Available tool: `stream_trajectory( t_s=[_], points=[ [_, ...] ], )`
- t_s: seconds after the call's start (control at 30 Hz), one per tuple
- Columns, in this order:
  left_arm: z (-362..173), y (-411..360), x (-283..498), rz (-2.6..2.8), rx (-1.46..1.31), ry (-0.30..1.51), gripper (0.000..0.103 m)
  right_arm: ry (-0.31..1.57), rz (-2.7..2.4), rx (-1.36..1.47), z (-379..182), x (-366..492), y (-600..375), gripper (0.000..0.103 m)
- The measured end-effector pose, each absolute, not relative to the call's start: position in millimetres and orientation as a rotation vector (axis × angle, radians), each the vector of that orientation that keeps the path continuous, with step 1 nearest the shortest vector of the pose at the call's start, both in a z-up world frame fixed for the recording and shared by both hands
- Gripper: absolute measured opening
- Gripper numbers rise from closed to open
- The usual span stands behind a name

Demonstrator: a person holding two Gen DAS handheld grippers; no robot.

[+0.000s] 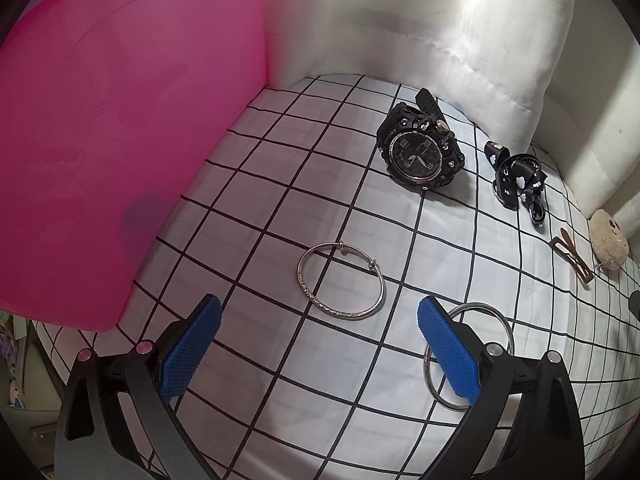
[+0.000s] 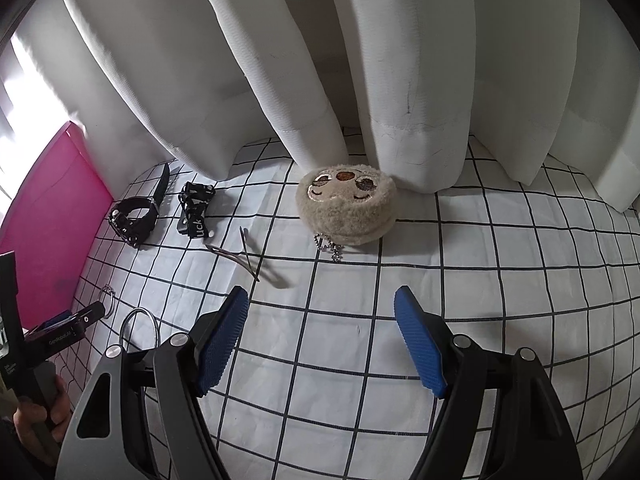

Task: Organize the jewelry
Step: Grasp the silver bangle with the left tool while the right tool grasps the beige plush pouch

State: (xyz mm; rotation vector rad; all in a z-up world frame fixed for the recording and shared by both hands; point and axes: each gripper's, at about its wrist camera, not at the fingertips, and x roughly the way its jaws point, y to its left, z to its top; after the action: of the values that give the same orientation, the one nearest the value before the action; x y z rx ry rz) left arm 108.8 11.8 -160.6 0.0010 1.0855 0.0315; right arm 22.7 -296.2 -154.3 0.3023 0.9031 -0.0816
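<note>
Pink box [image 1: 120, 140] left, curtain [image 2: 360, 60] behind

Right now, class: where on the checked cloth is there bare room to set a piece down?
Bare cloth lies right of the plush pouch, below the curtain. Crowded: the watch, bow clip, hair clip and both bangles.

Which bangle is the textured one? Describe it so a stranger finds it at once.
Start at the pink box on the checked cloth. Beside it, before the black watch, lies the textured bangle. Unlike the plain ring nearby, it has two small knots.
</note>
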Motion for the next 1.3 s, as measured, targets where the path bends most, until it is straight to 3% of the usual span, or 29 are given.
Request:
stream_trajectory(
  t_s=[1.3],
  points=[
    [-194.9,20.7,137.9,0.033,-0.017,1.021,0.098,0.976,-0.182,0.180,-189.5,125.8,-308.7,0.072]
  ],
)
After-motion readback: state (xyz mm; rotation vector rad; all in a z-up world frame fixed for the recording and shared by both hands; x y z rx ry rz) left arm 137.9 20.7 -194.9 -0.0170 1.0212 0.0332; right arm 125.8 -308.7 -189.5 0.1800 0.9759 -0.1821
